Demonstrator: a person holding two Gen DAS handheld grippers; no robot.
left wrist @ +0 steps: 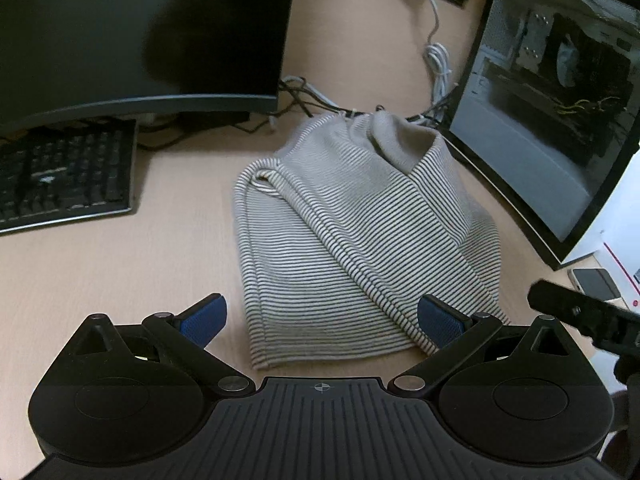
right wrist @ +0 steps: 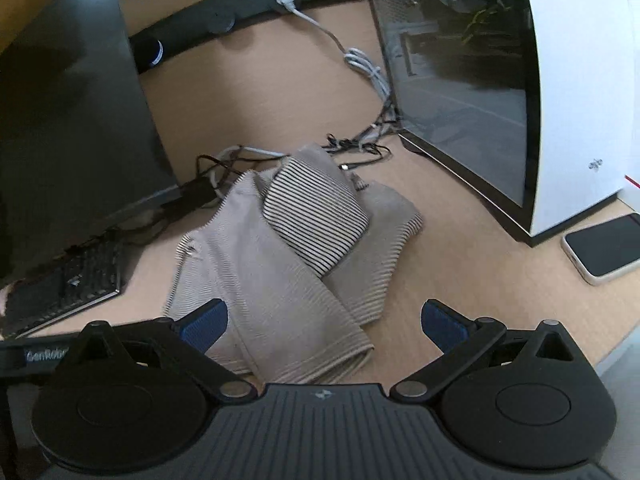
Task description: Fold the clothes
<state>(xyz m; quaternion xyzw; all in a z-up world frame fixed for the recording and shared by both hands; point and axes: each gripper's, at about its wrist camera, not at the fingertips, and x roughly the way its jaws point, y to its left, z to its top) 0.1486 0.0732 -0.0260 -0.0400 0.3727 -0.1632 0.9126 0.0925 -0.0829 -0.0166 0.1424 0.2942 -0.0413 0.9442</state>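
Striped garment (left wrist: 360, 236) lies folded on the counter (left wrist: 120, 272), between monitor (left wrist: 140, 32) at 10 o'clock and computer case (left wrist: 552, 120) at 2 o'clock. Left claw (left wrist: 322, 318) spread wide, empty, near the hem. Right claw (right wrist: 324, 320) likewise spread, holding nothing.

A light wooden desk crowded with computer gear

The desk (left wrist: 180, 248) carries a dark monitor (left wrist: 140, 32) with a black keyboard (left wrist: 64, 172) below it, a glass-sided PC case (left wrist: 560, 112), a black power strip (right wrist: 248, 12) with a white cable (right wrist: 360, 60), tangled dark wires (right wrist: 360, 140) and a phone (right wrist: 604, 248) lying flat.
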